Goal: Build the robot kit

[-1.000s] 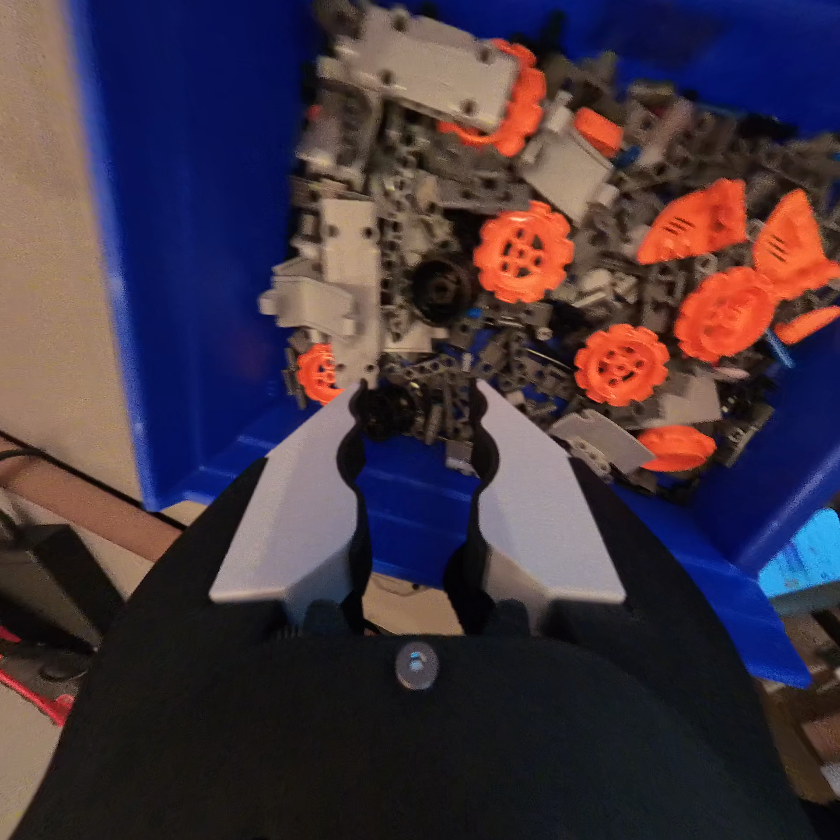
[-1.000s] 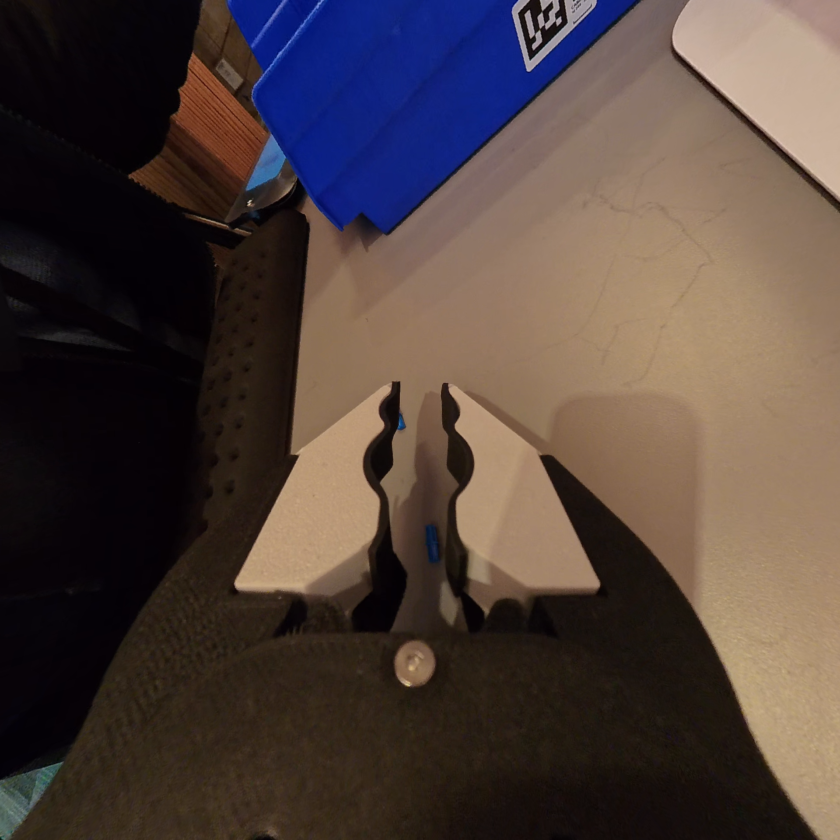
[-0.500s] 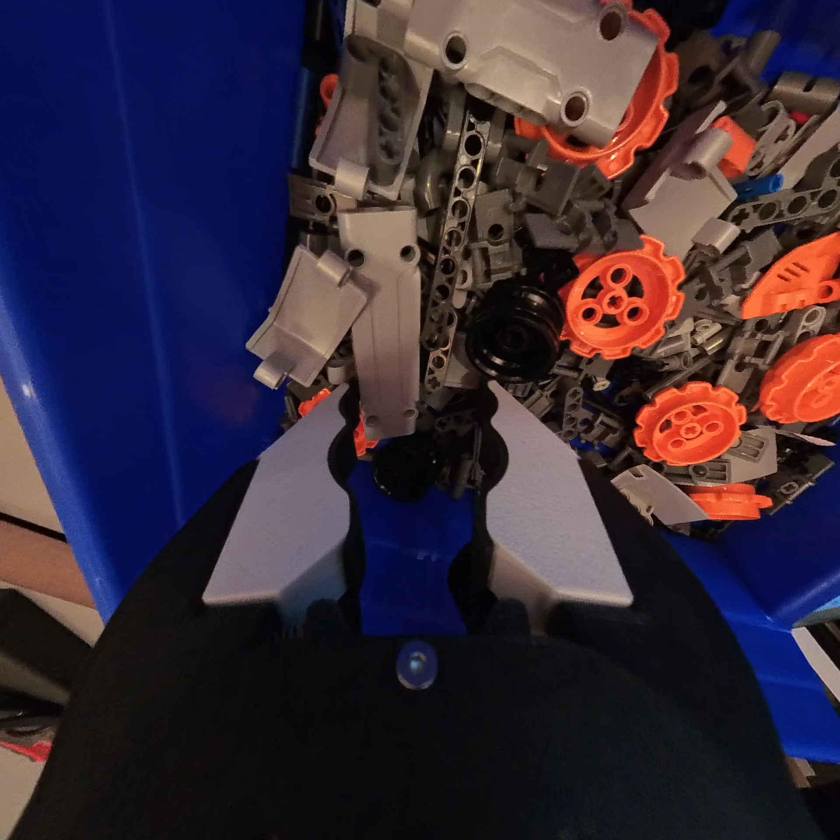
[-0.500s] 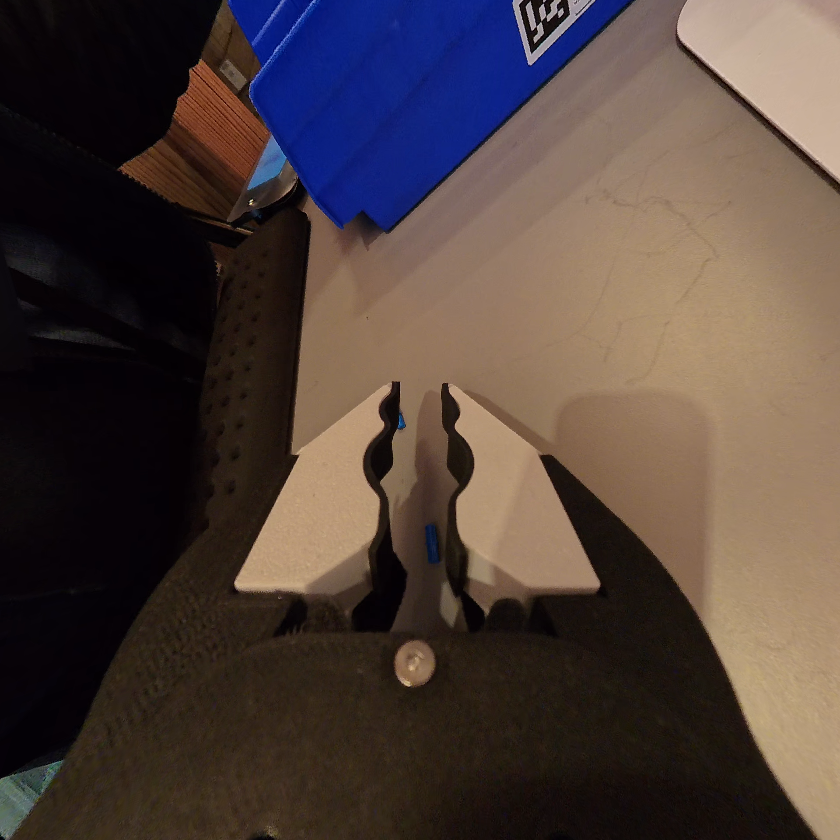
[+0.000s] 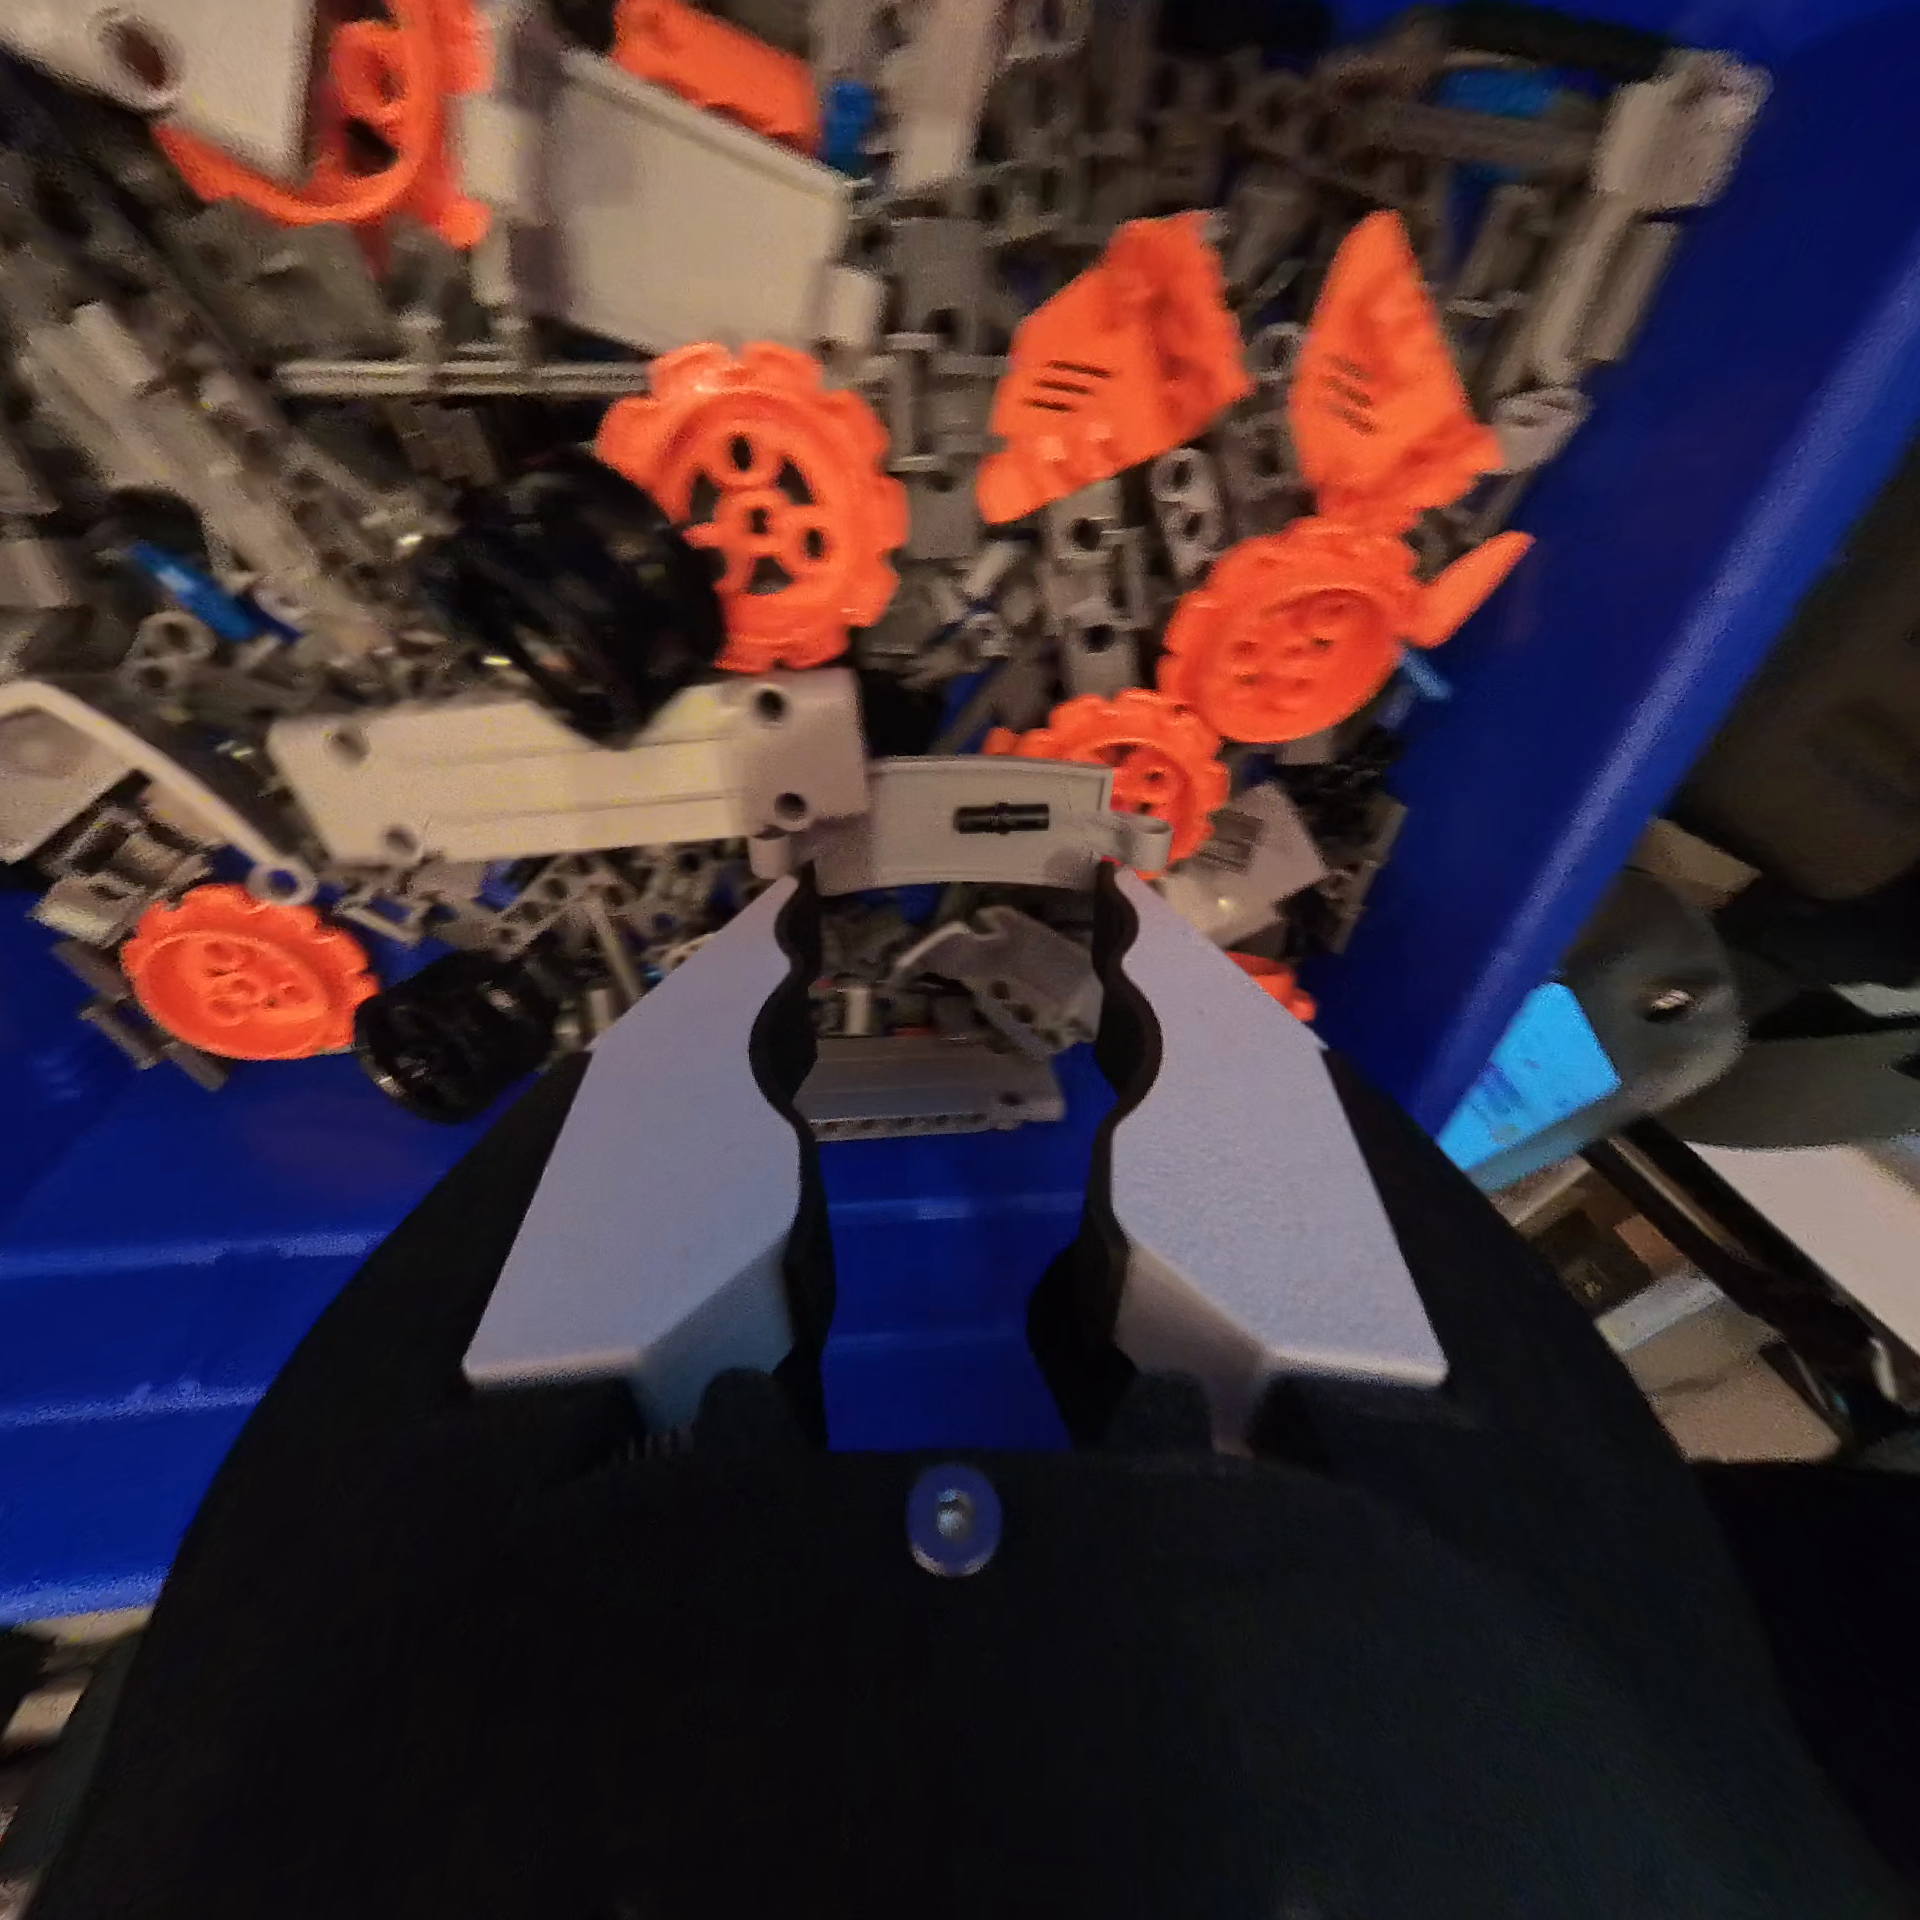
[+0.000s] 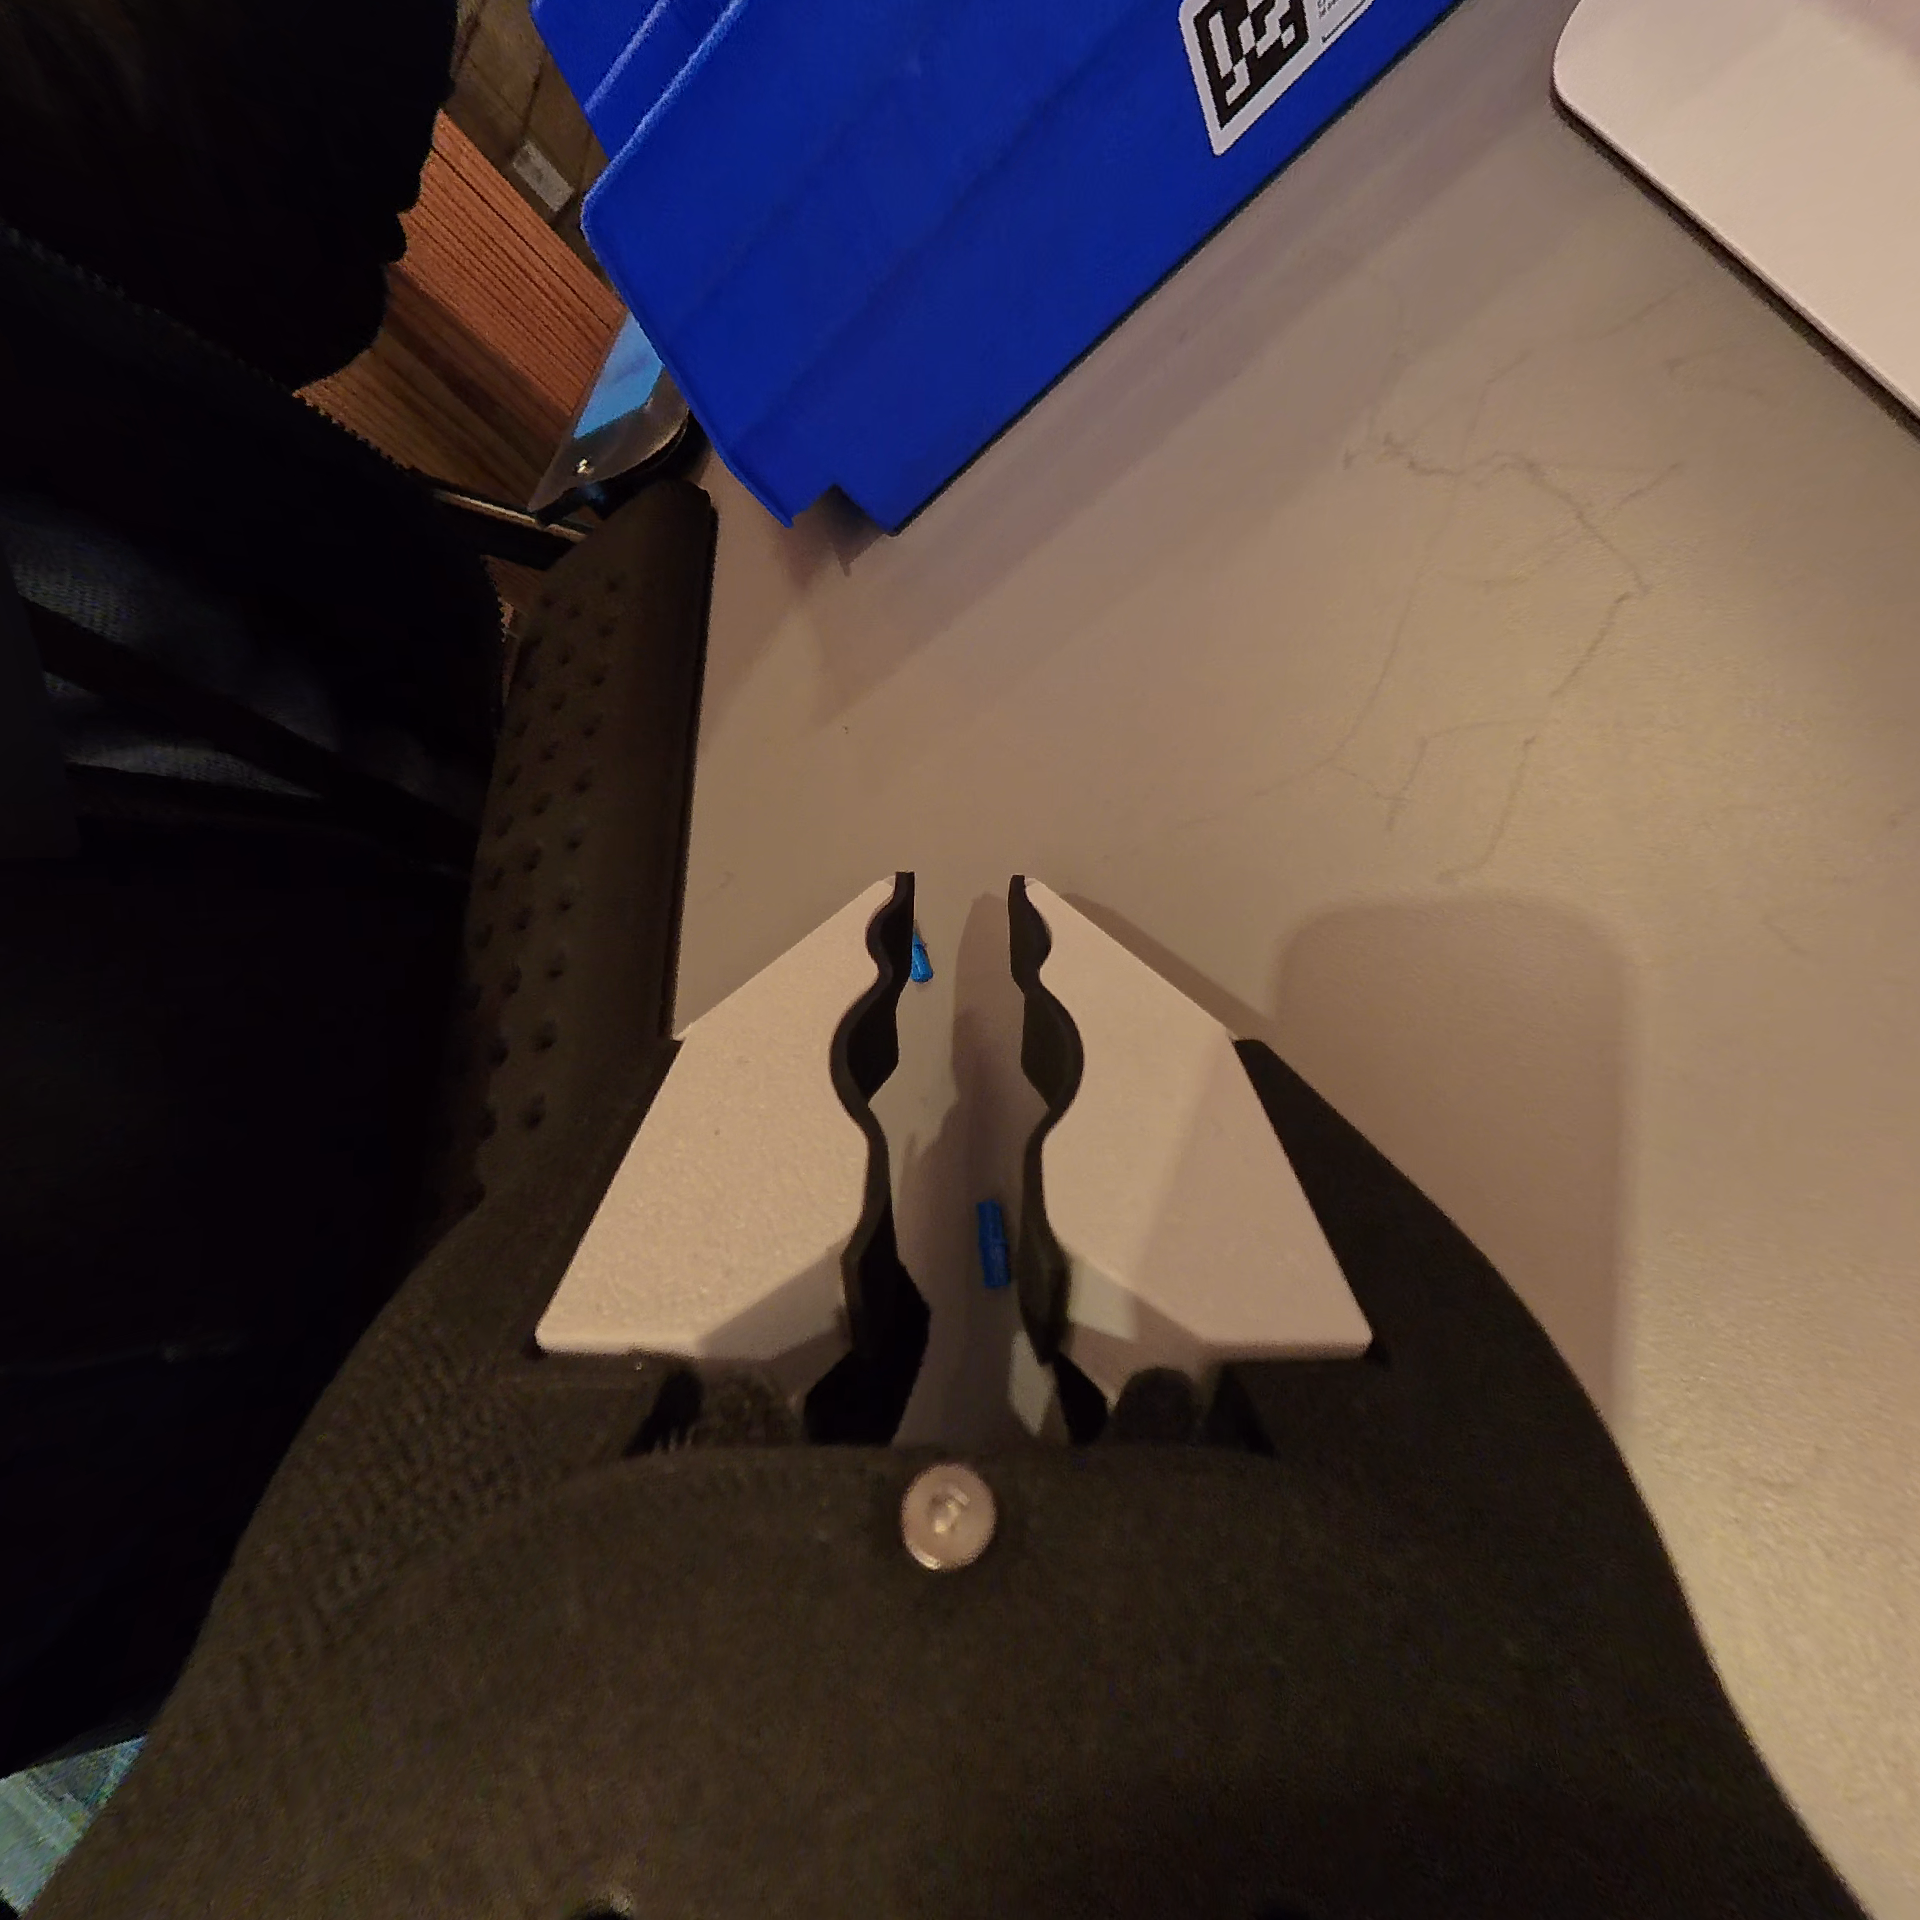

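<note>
My left gripper [image 5: 951,883] is open inside a blue bin [image 5: 1662,520] over a pile of grey, black and orange building-toy parts. Its fingertips stand at either end of a curved light-grey panel [image 5: 987,826] with a small black pin on it; I cannot tell if they touch it. Orange toothed wheels [image 5: 764,520] and a black tyre [image 5: 592,603] lie just beyond. My right gripper [image 6: 961,883] hangs low over a beige table [image 6: 1351,675], jaws a narrow gap apart and holding nothing. Two tiny blue pins [image 6: 989,1257] lie on the table under the fingers.
The blue bin shows from outside in the right wrist view [image 6: 935,260], with a white sticker, standing at the table's far left corner. A black dimpled chair armrest [image 6: 582,831] runs along the table's left edge. A white flat object [image 6: 1766,156] lies at the top right. Spacing between my two grippers at the tips: around 30 centimetres.
My left gripper has moved down into the bin and across the pile to the right, from a grey beam and black tyre to the curved grey panel. The right gripper has barely moved.
</note>
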`<action>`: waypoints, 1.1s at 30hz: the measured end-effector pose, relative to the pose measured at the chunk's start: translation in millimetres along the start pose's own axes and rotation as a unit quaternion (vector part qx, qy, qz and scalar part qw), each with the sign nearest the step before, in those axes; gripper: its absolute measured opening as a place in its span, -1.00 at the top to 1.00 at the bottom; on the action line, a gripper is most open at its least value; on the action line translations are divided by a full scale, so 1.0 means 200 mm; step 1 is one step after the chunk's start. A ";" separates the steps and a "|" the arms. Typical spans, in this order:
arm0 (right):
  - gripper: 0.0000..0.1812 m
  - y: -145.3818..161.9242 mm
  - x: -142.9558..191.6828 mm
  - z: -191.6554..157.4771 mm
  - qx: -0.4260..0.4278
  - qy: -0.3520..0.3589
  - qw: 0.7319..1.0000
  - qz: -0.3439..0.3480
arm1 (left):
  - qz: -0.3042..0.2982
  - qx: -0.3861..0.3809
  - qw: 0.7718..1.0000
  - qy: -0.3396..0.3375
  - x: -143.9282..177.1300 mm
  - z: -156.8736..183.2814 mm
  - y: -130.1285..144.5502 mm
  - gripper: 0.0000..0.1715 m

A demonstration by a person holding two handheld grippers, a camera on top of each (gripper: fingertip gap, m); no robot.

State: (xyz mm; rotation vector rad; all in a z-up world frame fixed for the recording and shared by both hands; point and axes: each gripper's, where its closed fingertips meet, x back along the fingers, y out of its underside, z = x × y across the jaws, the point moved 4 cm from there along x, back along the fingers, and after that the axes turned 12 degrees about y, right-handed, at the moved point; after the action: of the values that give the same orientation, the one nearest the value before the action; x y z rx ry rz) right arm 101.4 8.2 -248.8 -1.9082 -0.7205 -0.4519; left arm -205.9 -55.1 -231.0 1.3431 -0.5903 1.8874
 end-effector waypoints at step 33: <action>0.82 -0.01 0.01 -0.01 0.002 -0.001 1.000 0.005 | 0.059 0.056 0.996 -0.032 0.07 -0.43 -0.17 0.84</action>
State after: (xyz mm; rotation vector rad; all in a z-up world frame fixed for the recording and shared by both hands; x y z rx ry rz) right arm 101.7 8.3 -245.9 -1.9089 -0.7117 -0.4419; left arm -232.8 31.9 -250.1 1.4731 -0.6162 2.0037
